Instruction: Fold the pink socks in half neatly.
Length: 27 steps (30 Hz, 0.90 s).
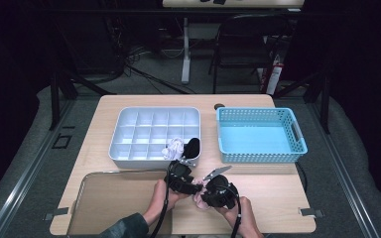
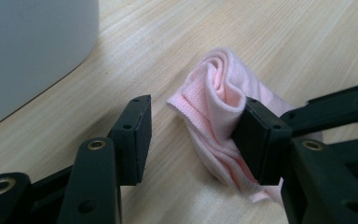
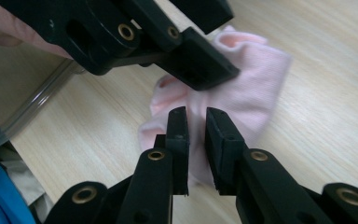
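**A:** What do you have in hand?

**B:** A soft pink knitted sock [image 2: 223, 112], bunched on the pale wooden table [image 2: 177, 42]. My right gripper [image 3: 196, 122] pinches a fold of it between nearly closed jaws. I read that narrow hold as an anchor, so the cloth cannot slide while the other hand works.

**A:** And the other one?

**B:** My left gripper [image 2: 193, 130] stands parted. The sock lies against the inner face of its right-hand pad, and bare wood shows between the sock and the other pad, so nothing is clamped there. I judge I am opened that far to take the rolled cuff, which rises just ahead of the fingertips.

**A:** Where does that put the two tools?

**B:** Meeting over the sock, tips almost together; from the high view both sit close in front of me, with the sock [image 1: 199, 200] between them.

**A:** Where might it go?

**B:** Probably the white plastic divided tray [image 1: 129, 156] just beyond the left gripper. A compartment near its front already holds a white rolled bundle [image 1: 174, 148] beside a black one [image 1: 192, 147]. The light blue slotted plastic basket [image 1: 260, 154] sits further right.
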{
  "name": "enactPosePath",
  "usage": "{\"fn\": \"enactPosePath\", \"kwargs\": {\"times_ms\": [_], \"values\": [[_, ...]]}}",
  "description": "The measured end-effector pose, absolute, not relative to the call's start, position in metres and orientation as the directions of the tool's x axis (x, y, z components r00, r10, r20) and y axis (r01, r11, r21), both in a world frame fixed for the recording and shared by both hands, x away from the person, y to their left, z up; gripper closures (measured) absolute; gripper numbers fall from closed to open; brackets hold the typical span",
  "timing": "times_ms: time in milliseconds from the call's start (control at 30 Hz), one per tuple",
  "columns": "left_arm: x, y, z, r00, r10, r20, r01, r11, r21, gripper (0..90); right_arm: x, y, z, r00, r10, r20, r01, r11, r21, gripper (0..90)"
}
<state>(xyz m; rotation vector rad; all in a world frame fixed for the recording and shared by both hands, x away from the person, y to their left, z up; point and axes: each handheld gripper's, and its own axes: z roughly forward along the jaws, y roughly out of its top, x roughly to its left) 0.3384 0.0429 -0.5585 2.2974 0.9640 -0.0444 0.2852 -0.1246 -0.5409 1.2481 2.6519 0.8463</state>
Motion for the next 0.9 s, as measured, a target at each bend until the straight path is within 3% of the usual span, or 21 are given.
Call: {"fn": "enactPosePath", "kwargs": {"times_ms": [267,467,900], "values": [[0.341,0.045,-0.563,0.700,0.609,-0.374,0.704,-0.497,0.508,46.3,0.284,-0.124,-0.548,-0.654,0.744,0.136,0.696,0.522,0.493,82.4],[0.338,0.041,-0.565,0.711,0.601,-0.366,0.693,-0.509,0.511,47.3,0.281,-0.120,-0.550,-0.656,0.751,0.082,0.679,0.538,0.500,84.1],[0.338,0.041,-0.570,0.730,0.554,-0.400,0.677,-0.508,0.532,69.4,0.283,-0.121,-0.551,-0.655,0.750,0.093,0.676,0.527,0.515,84.4]]}}
